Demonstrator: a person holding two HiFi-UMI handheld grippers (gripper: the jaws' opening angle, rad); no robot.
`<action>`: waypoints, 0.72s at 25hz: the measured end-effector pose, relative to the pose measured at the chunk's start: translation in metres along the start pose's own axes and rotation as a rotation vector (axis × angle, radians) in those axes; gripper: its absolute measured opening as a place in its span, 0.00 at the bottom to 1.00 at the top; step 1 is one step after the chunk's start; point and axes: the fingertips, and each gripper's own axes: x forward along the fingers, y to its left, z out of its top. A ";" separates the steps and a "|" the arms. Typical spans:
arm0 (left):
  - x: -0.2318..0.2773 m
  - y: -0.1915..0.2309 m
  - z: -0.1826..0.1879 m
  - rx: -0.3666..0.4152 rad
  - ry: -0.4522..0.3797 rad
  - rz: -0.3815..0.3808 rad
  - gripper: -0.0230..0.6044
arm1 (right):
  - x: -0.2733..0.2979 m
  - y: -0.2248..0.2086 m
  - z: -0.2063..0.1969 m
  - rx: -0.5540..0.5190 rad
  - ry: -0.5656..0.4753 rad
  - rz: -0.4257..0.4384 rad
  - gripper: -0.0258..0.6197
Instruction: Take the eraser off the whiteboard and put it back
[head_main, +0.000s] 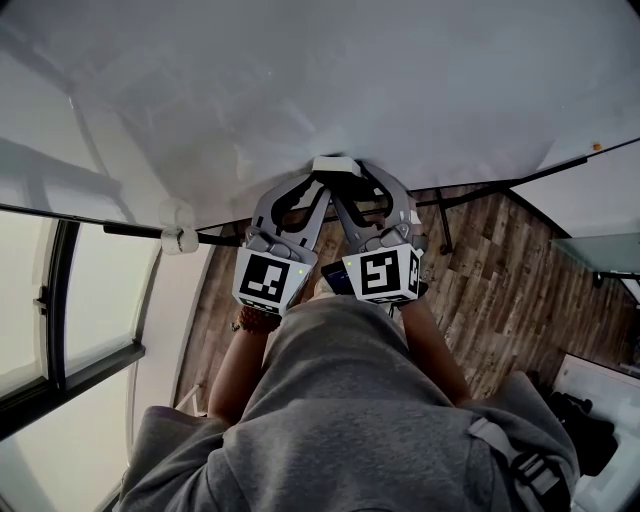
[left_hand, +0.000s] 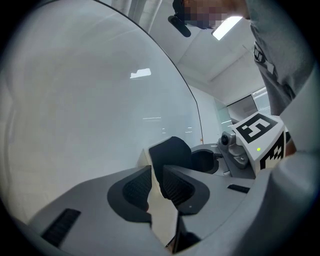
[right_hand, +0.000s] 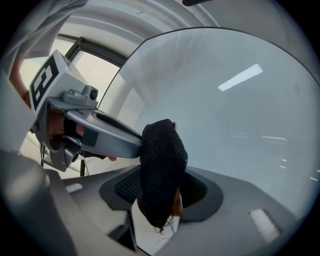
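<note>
Item: eraser (head_main: 335, 165), one, a block with a pale body and a black felt face that is woolly, with loose threads at its near end. It is held up just in front of the whiteboard (head_main: 300, 90); I cannot tell whether it touches the board. It sits between my two grippers, which meet on it from either side. My left gripper (left_hand: 157, 172) has its jaws drawn narrow, with the pale edge of the block pinched between its ribbed pads (left_hand: 137, 187). My right gripper (right_hand: 160, 192) has its jaws set wide, with the felt bulk filling the gap between them and the block gripped. Surroundings: the marker cube (head_main: 268, 280) on the left gripper, my grey sweatshirt (head_main: 340, 410) near, a wood-plank floor (head_main: 500, 280) to the right, and a window (head_main: 90, 290) to the left.
</note>
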 end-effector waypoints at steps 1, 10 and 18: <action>0.000 0.000 0.000 -0.006 0.001 0.000 0.16 | 0.001 0.000 0.000 -0.003 0.000 0.001 0.38; 0.000 -0.002 0.001 -0.036 -0.007 0.012 0.16 | 0.000 0.000 0.005 -0.093 -0.007 -0.049 0.42; 0.001 -0.004 -0.001 -0.065 -0.004 -0.002 0.16 | -0.002 -0.006 0.002 -0.073 -0.027 -0.082 0.50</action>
